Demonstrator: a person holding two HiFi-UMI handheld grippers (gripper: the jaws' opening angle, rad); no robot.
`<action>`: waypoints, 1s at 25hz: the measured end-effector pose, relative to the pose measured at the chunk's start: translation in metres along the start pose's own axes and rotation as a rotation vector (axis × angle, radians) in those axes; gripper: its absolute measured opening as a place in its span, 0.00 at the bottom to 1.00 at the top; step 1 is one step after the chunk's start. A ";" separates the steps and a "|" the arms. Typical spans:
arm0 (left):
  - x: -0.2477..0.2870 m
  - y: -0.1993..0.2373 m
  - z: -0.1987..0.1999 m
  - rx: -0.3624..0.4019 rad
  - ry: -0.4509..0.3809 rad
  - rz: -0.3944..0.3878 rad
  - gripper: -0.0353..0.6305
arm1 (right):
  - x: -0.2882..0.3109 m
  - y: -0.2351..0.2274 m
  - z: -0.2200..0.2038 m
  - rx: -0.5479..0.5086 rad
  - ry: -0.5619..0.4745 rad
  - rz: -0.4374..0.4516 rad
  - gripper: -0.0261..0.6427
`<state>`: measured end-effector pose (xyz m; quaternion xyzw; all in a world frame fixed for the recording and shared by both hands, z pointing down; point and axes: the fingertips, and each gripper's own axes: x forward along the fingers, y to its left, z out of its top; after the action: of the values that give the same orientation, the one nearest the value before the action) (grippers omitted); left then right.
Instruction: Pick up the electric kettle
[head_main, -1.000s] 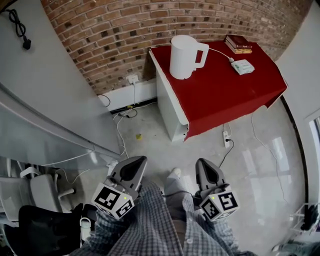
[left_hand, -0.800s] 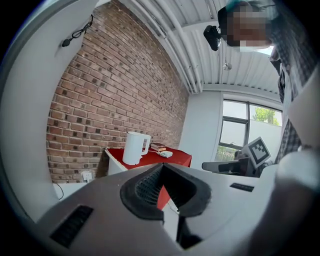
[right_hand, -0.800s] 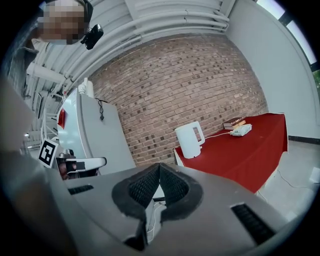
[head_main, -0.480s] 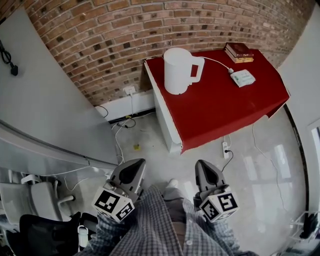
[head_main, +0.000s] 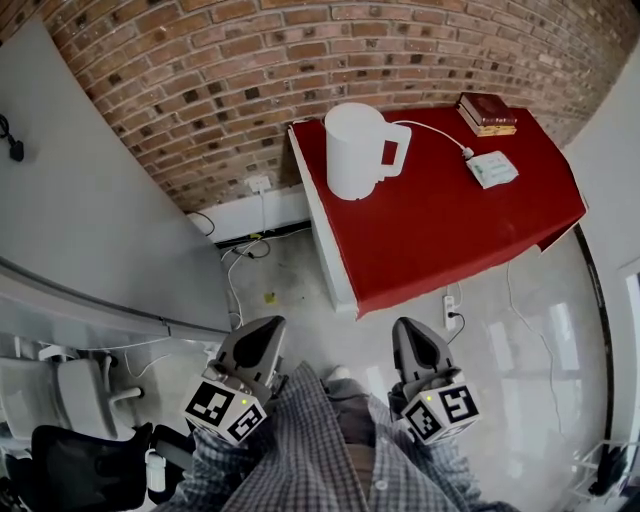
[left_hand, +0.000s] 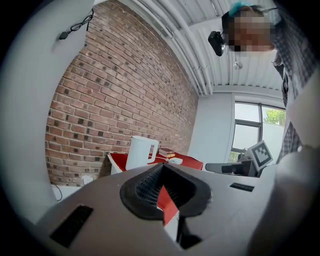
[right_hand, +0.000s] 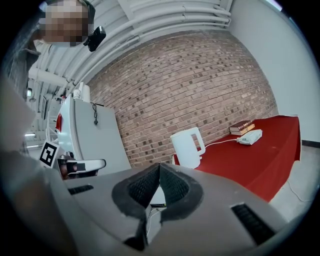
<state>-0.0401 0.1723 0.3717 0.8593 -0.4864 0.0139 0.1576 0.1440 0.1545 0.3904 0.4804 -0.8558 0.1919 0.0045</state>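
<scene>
No brand or wording could be read anywhere. The only printed marks were the black-and-white square patterns on the marker cube of the left gripper (head_main: 259, 330) and of the right gripper (head_main: 414, 334), both low in the head view. The covers of the books (head_main: 487, 112) at the table's far corner were too small to read.

The electric kettle (head_main: 354, 152), plain white with its handle facing the right of the frame, stood upright near the left back corner of the red-covered table (head_main: 450, 225), in the upper middle of the head view against the brick wall (head_main: 200, 90). A white cable ran from it to a small white box (head_main: 493, 169) nearer the books.

In the left gripper view, the left gripper (left_hand: 161, 168) had its fingers closed tip to tip on nothing, with the kettle (left_hand: 139, 152) well beyond them, just left of centre. In the right gripper view, the right gripper (right_hand: 159, 167) was likewise closed and empty, the kettle (right_hand: 186, 147) standing above and right of its tips.

Compared with a second earlier, the kettle and table had slid lower in the head view and looked larger and closer. Both grippers had kept their places at the bottom of the frame, above the person's checked clothing (head_main: 310, 460).
</scene>
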 end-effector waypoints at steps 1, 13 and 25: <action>0.002 0.000 0.000 0.000 0.000 0.003 0.06 | 0.000 -0.002 0.000 0.000 0.003 0.001 0.05; 0.033 -0.001 0.000 0.003 0.005 -0.029 0.06 | 0.006 -0.025 0.000 0.013 0.009 -0.033 0.05; 0.099 0.017 0.012 0.008 0.017 -0.145 0.06 | 0.029 -0.061 0.017 0.014 -0.018 -0.154 0.05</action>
<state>-0.0036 0.0784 0.3823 0.8927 -0.4216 0.0117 0.1588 0.1817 0.0969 0.4001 0.5465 -0.8149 0.1926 0.0085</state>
